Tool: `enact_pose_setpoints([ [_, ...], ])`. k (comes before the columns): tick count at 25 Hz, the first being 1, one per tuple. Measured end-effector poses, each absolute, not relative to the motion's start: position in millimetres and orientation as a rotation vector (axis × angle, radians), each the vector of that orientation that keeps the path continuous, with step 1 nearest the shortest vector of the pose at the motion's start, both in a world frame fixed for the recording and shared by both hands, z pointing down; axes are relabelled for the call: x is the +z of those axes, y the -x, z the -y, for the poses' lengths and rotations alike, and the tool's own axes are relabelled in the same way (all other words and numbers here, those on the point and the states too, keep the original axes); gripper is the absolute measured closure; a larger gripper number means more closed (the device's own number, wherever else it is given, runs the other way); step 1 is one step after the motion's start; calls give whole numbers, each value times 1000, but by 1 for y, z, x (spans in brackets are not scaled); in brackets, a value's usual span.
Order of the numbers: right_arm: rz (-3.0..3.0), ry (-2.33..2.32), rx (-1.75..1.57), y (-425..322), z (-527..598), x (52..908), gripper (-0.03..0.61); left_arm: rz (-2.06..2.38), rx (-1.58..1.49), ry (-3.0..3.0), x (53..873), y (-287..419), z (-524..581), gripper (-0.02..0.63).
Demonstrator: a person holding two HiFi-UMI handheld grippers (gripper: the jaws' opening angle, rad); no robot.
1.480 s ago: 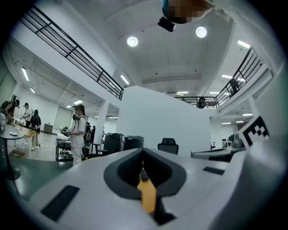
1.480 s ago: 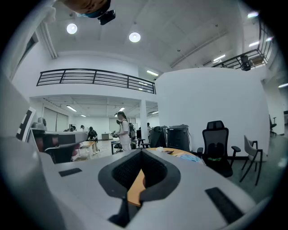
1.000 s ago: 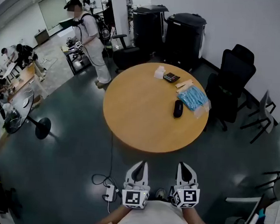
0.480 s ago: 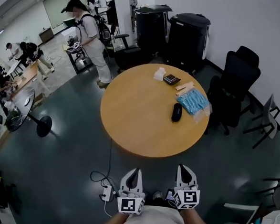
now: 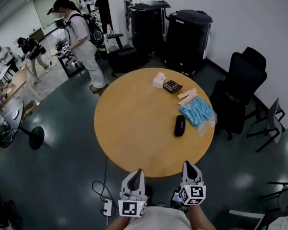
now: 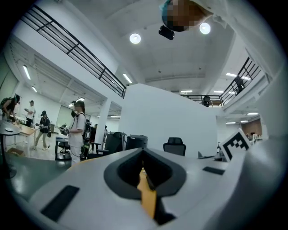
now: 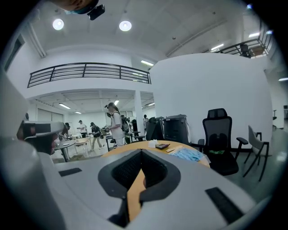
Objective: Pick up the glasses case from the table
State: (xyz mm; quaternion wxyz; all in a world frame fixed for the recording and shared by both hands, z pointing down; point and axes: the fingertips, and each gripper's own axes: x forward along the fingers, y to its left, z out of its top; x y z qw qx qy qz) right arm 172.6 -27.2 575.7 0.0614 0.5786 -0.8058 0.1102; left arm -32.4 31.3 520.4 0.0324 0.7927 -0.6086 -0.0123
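— Grippers?
— I'm holding the left gripper and right gripper at the table's near edge, both with jaws together and empty.
— And the glasses case?
— It's lying on the table's right side, just beside the blue packet.

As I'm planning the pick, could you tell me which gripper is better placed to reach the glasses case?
The right gripper: the black glasses case lies on the round table's right half, nearly straight ahead of it, while the left gripper is farther off. Both are shut.
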Motion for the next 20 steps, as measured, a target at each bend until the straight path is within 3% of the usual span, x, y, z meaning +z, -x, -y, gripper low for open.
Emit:
enact_pose_setpoints([
  [9, 2233, -1813, 458, -168, 156, 622, 563, 1691, -99, -2548, 500, 58, 102, 606],
  [20, 2003, -1677, 814, -199, 262, 738, 561, 1702, -85, -2477, 511, 51, 171, 606],
])
